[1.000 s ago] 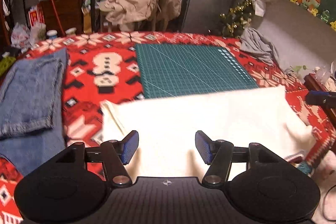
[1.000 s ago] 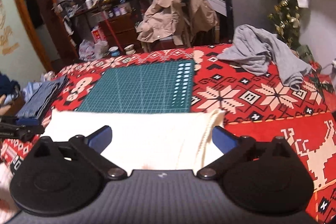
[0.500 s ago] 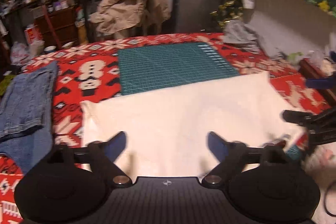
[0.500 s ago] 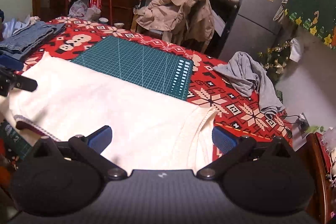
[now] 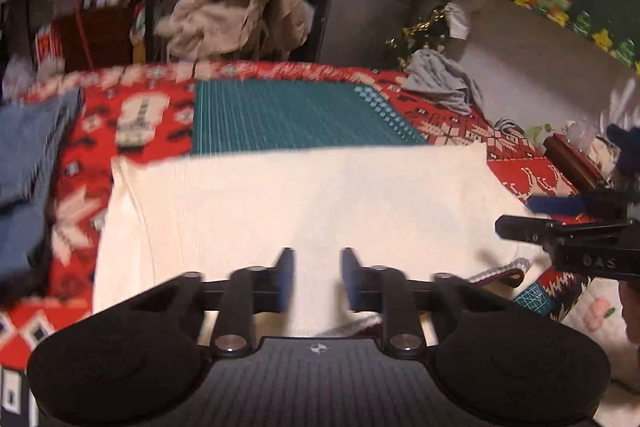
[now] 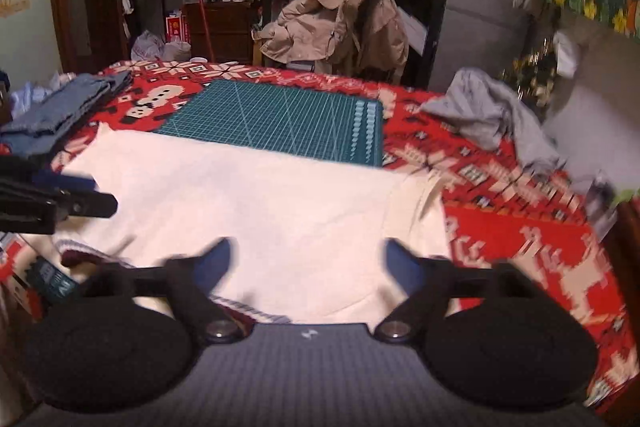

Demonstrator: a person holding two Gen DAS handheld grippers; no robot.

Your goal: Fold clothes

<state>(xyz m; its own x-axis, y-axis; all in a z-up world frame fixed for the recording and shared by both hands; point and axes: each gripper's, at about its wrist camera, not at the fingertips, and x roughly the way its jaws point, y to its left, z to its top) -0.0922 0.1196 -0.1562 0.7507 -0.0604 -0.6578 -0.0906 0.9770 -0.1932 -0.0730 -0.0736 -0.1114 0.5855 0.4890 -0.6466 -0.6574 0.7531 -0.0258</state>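
I see the white garment (image 5: 304, 203) lying flat across the red cloth (image 5: 168, 107), its far edge over the green mat (image 5: 288, 119). My left gripper (image 5: 316, 275) hovers above its near hem with a narrow gap between the fingers, nothing gripped. My right gripper (image 6: 306, 263) is spread wide. Only the right view shows the jeans (image 6: 68, 103) sharply; the left view blurs them.

Cream sweater (image 5: 304, 203), red patterned tablecloth (image 6: 520, 247)

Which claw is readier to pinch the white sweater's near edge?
Left, probably. The left claw has its jaws close together right over the white sweater near its striped trim; the right claw is spread wide.
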